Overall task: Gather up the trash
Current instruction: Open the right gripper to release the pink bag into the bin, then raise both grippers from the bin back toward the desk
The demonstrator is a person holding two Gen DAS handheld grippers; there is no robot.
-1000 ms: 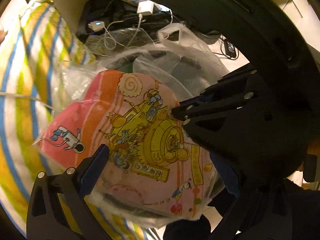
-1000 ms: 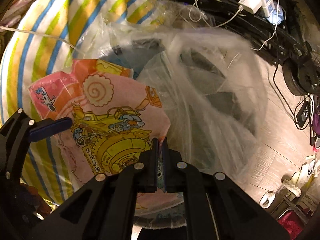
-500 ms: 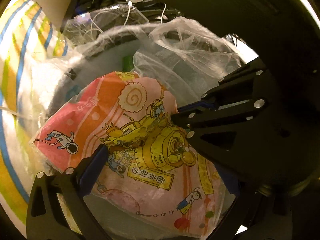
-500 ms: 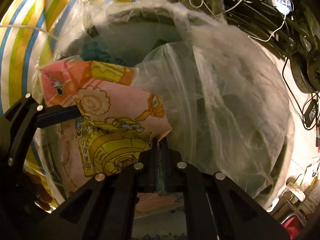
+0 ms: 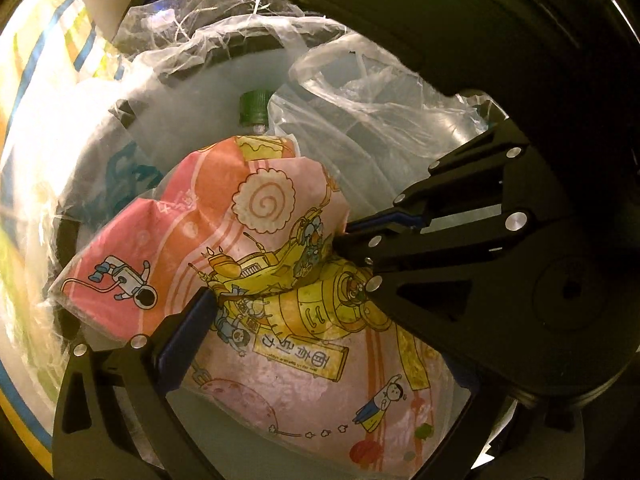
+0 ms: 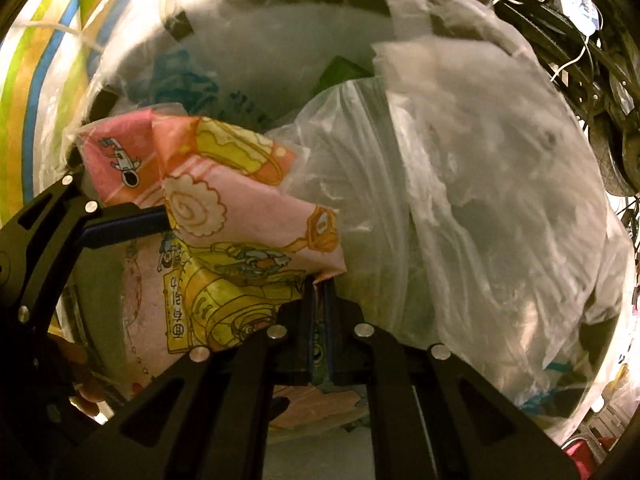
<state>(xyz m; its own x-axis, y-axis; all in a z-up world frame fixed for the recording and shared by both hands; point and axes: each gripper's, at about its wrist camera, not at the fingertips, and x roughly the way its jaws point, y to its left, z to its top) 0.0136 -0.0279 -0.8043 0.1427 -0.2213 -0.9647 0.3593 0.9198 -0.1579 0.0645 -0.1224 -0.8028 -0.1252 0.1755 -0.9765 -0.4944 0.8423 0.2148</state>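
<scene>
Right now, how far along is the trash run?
Done: the bin is lined and already holds a green-capped bottle. In hand: the pink cartoon wrapper, pinched by the right gripper and bracketed by the left gripper, sits at the bin's mouth. Left: release it inside.

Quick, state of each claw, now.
Left claw: fingers spread wide around the pink snack bag; whether they press on it cannot be told.
Right claw: shut on an edge of the pink snack bag.
</scene>
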